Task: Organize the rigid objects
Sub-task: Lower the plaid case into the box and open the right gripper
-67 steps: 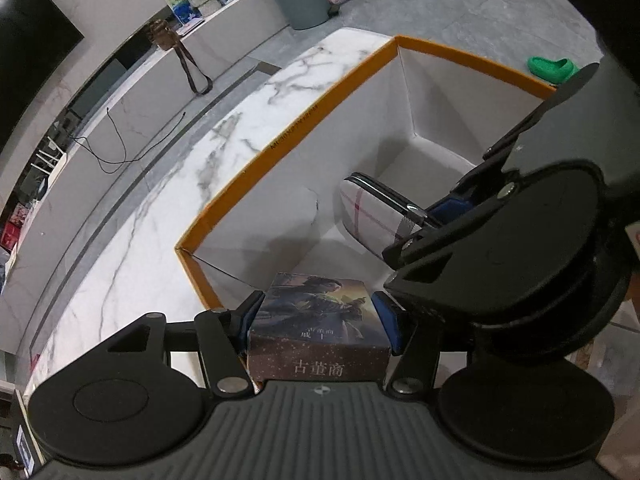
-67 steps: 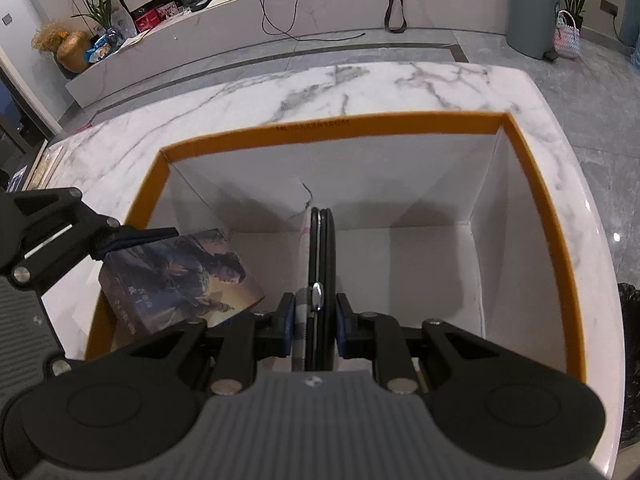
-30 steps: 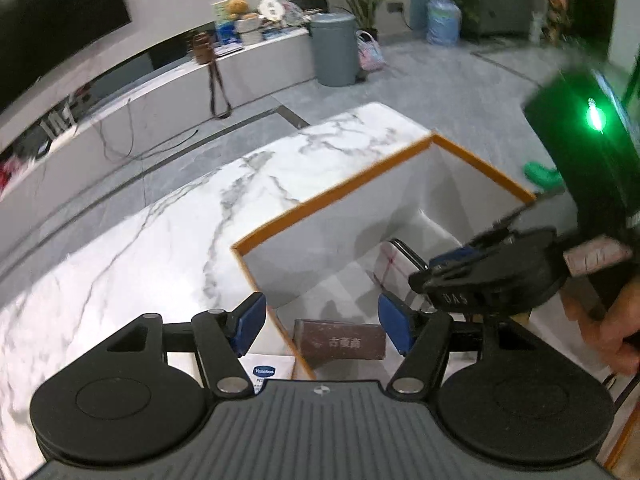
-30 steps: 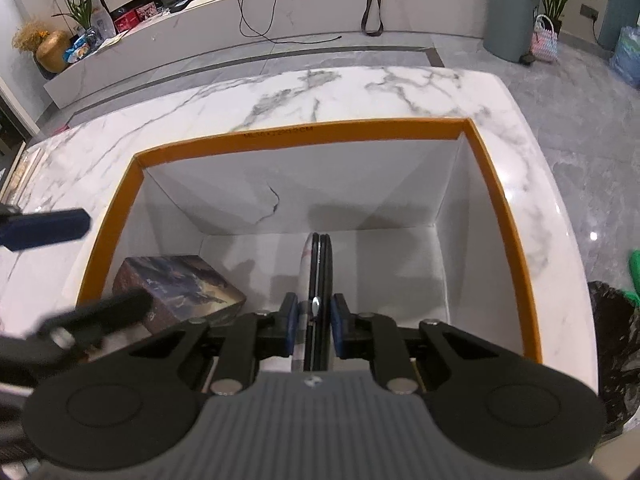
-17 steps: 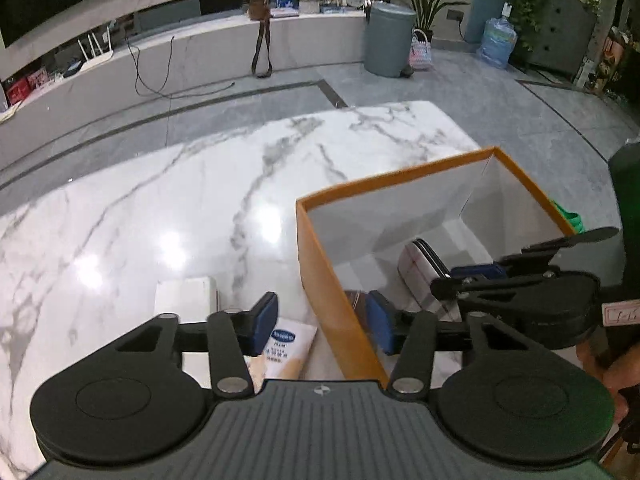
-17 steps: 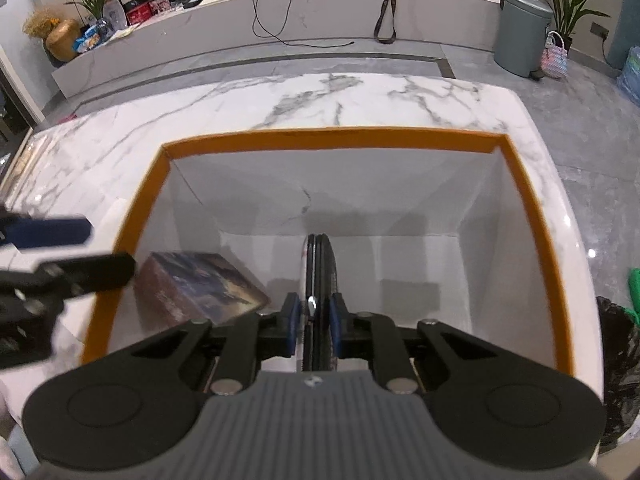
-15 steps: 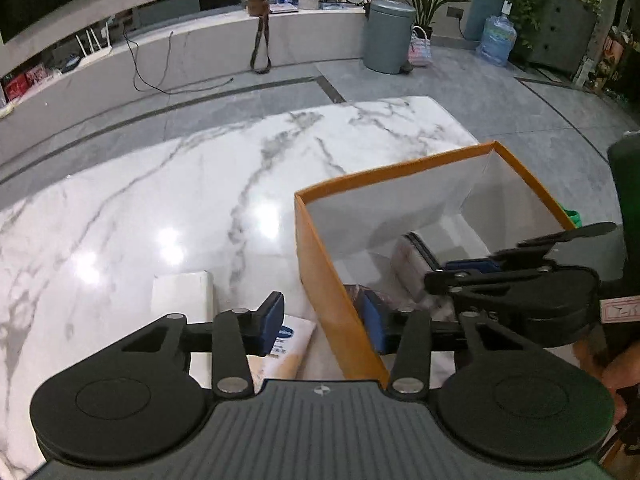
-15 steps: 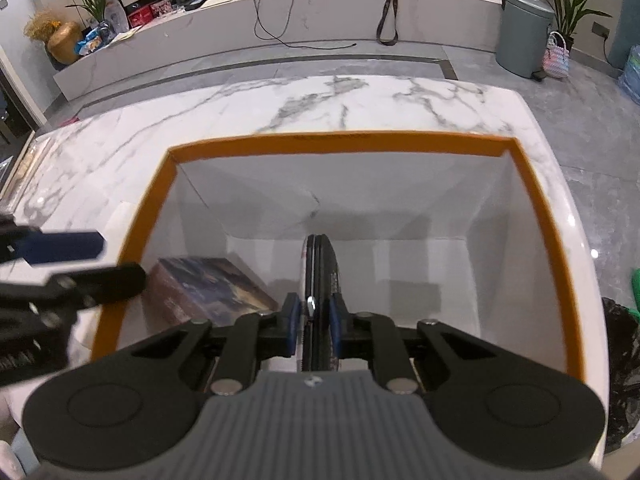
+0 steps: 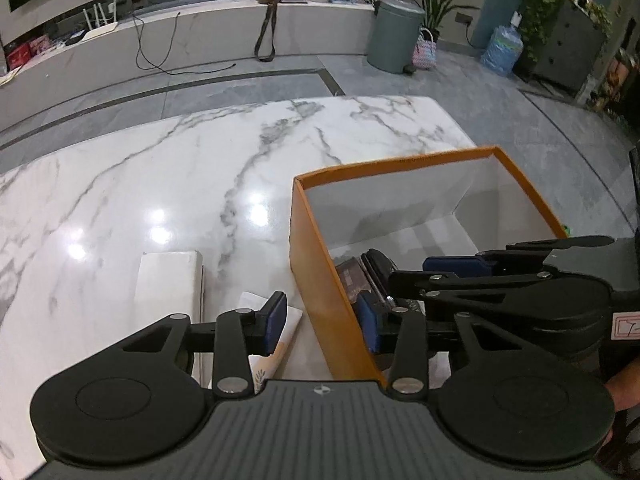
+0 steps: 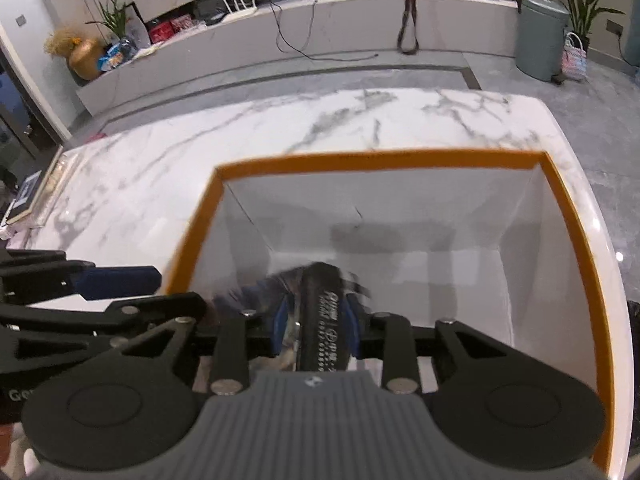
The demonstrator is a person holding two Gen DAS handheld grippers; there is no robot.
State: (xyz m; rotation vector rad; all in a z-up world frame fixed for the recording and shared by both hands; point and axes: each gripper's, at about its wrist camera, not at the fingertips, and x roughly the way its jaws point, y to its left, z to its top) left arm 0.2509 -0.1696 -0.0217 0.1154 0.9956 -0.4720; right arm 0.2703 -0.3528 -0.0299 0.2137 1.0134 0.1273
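An orange-rimmed white box (image 9: 312, 248) stands on the marble table; it also shows in the right wrist view (image 10: 400, 160). My right gripper (image 10: 316, 328) is inside it, with its fingers around a flat dark case (image 10: 322, 320), which also shows in the left wrist view (image 9: 378, 270). A picture-printed box (image 9: 350, 280) lies on the bottom next to the case. My left gripper (image 9: 322, 320) is open and empty, straddling the box's near left wall. The right gripper (image 9: 460, 276) shows in the left wrist view too.
A white flat box (image 9: 168, 280) and a cream packet (image 9: 276, 336) lie on the table left of the orange box. A marble counter (image 9: 200, 36), a grey bin (image 9: 394, 36) and plants stand beyond the table.
My left gripper let go of the picture box inside the orange box and drew back out to the left. The right gripper's fingers have widened a little around the case, which looks blurred.
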